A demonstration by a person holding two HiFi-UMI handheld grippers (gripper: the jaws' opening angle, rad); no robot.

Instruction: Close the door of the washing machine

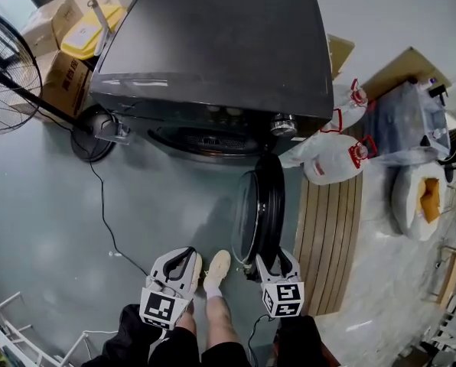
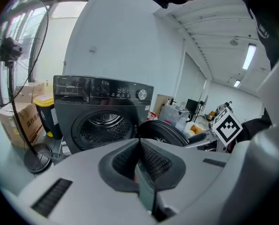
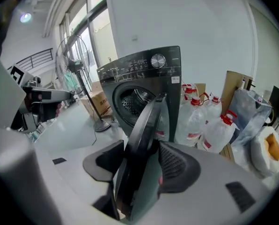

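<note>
The dark grey washing machine (image 1: 213, 44) stands ahead with its round drum opening uncovered. Its door (image 1: 258, 212) is swung out toward me, edge-on. My right gripper (image 1: 278, 260) sits at the door's near rim. In the right gripper view the door (image 3: 146, 125) fills the gap between the two pads of the right gripper (image 3: 142, 161), which close on its rim. My left gripper (image 1: 184, 257) hangs left of the door, apart from it. In its own view the left gripper (image 2: 139, 143) has its pads together with nothing between them, facing the washing machine (image 2: 102, 121) and door (image 2: 163, 132).
A standing fan (image 1: 6, 75) and its cable (image 1: 105, 220) are on the left, with cardboard boxes (image 1: 67, 75) and a yellow bin (image 1: 90, 29) behind. Water jugs (image 1: 335, 159), a wooden pallet (image 1: 327, 235) and bags (image 1: 423, 197) lie right. The person's foot (image 1: 216, 270) is between the grippers.
</note>
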